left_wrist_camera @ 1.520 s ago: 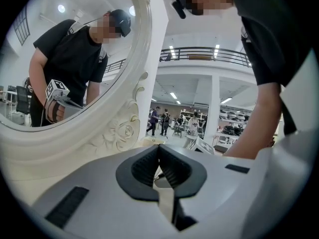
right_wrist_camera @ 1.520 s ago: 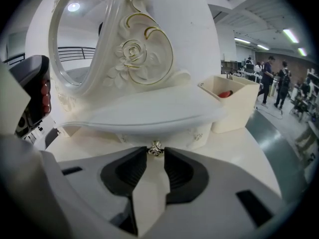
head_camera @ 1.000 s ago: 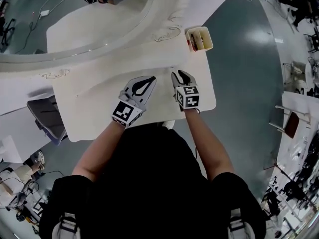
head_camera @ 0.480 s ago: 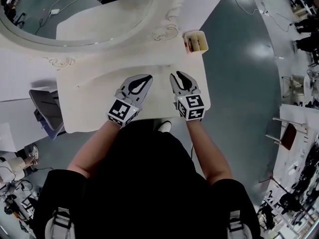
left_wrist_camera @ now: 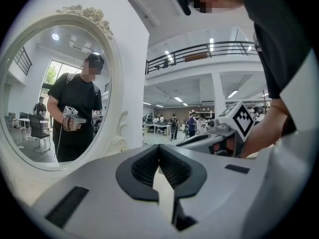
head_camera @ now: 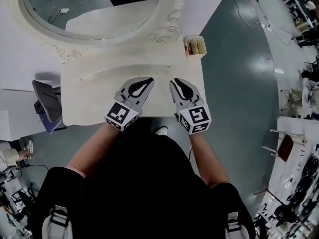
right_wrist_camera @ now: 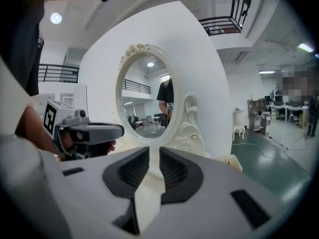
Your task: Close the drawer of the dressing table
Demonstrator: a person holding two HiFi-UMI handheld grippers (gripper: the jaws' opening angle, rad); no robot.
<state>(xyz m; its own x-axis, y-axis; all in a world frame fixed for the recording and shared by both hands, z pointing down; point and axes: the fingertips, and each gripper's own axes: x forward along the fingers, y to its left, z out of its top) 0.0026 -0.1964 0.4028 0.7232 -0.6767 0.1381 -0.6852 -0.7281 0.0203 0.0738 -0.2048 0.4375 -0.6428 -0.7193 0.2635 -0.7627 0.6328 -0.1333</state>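
Left claw [head_camera: 150, 79] is pressed together at its tips with nothing in it. It hovers over the near edge of the dressing table's tabletop [head_camera: 89, 101], aimed toward the oval mirror [head_camera: 94, 14]. Just beside it, nearer the right edge, the right claw [head_camera: 176, 82] is slightly spread and empty; its jaws have just been closing. The drawer is hidden beneath the near edge, below both claws. A small open box [head_camera: 195, 46] sits at the far right corner.

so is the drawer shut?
Looks shut: in the head view nothing juts out past the table's front edge. The drawer front itself is hidden.
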